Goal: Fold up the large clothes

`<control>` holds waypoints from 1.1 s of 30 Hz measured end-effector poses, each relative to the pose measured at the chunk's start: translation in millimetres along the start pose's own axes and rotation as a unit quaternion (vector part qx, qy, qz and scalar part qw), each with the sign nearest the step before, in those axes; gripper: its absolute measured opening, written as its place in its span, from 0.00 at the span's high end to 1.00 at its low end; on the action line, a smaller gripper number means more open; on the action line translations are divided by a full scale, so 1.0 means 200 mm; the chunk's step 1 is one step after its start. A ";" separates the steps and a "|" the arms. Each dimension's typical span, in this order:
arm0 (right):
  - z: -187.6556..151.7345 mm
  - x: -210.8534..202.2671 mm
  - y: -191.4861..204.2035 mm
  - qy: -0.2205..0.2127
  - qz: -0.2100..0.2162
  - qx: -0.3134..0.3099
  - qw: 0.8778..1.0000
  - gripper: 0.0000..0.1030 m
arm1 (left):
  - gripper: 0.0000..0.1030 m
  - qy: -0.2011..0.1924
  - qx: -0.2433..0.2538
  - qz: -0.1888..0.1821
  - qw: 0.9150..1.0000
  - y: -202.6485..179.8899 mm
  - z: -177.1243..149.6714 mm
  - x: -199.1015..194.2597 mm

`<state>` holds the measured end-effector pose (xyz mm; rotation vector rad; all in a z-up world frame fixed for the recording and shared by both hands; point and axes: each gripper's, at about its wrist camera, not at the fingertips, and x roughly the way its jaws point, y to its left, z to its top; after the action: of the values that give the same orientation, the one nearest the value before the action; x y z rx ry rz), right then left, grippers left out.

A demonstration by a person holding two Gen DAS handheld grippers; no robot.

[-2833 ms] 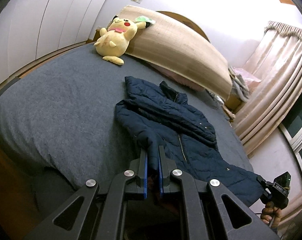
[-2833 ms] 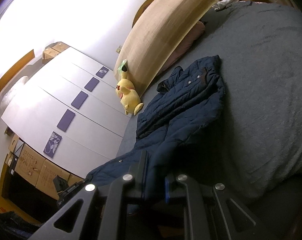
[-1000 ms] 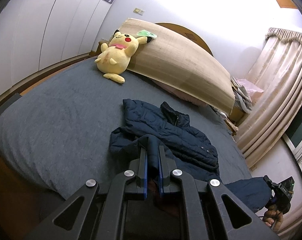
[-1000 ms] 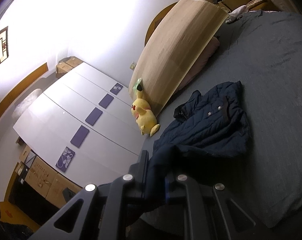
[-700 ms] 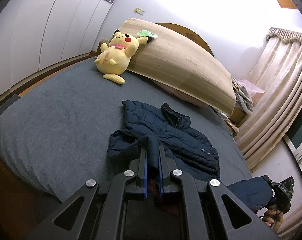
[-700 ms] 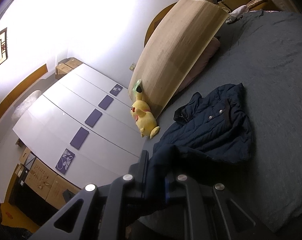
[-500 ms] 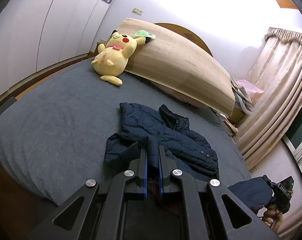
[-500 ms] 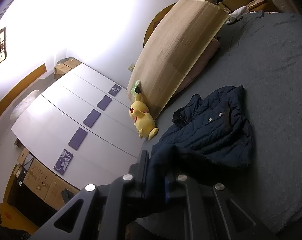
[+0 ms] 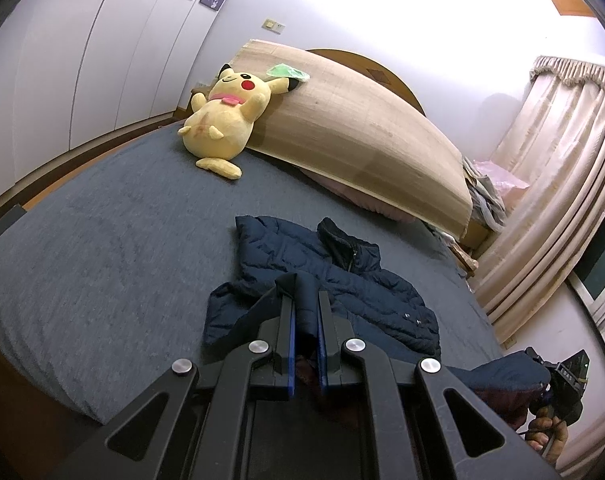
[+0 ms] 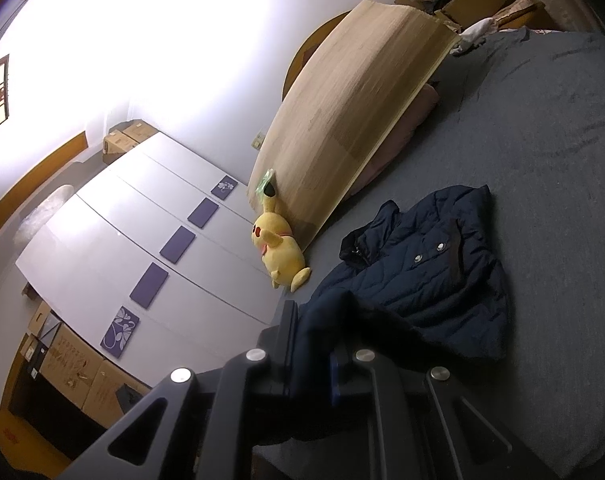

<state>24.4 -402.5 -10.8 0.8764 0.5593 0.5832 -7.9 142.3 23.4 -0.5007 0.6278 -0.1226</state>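
A navy quilted jacket [image 9: 334, 276] lies on the grey bed [image 9: 102, 248], collar toward the headboard, its lower half lifted off the bed. My left gripper [image 9: 304, 300] is shut on the jacket's bottom hem at one corner. My right gripper [image 10: 312, 320] is shut on the other hem corner, and the jacket [image 10: 422, 280] stretches away from it. The right gripper also shows in the left wrist view [image 9: 558, 380], at the lower right, with hem fabric bunched in it.
A yellow Pikachu plush [image 9: 226, 120] leans on a tan mat [image 9: 362, 132] against the headboard. White wardrobe doors [image 10: 162, 248] line one side. Beige curtains [image 9: 550, 200] hang on the other. Cardboard boxes [image 10: 74, 376] stand on the floor.
Both grippers have risen and carried the jacket's hem forward toward the collar. The lower half now lifts off the bed and the jacket looks shorter.
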 end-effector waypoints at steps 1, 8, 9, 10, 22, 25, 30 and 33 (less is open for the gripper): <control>0.00 0.00 0.00 -0.001 -0.002 0.000 1.000 0.87 | 0.91 0.000 0.000 0.000 1.000 0.00 0.00 0.00; 0.04 0.05 0.00 -0.011 -0.012 0.000 1.000 0.87 | 0.91 -0.003 0.002 0.000 1.000 -0.02 0.06 0.08; 0.05 0.06 -0.01 -0.012 -0.014 0.000 1.000 0.87 | 0.91 -0.003 0.004 0.001 1.000 -0.02 0.07 0.09; 0.06 0.07 -0.01 -0.014 -0.014 0.002 1.000 0.87 | 0.91 -0.004 0.005 0.001 1.000 -0.02 0.08 0.10; 0.12 0.14 -0.03 -0.024 -0.028 0.006 0.999 0.87 | 0.91 -0.001 0.013 0.007 1.000 -0.07 0.16 0.22; 0.14 0.17 -0.05 -0.025 -0.033 0.010 0.999 0.87 | 0.91 0.000 0.016 0.013 1.000 -0.08 0.17 0.25; 0.16 0.20 -0.06 -0.028 -0.041 0.010 0.999 0.87 | 0.91 0.003 0.021 0.021 1.000 -0.09 0.18 0.29; 0.17 0.22 -0.06 -0.028 -0.047 0.010 0.998 0.87 | 0.91 0.006 0.023 0.024 0.999 -0.10 0.19 0.32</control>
<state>80.6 -397.2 -12.8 0.8777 0.5527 0.4670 67.1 124.8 25.6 -0.4414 0.6467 -0.0943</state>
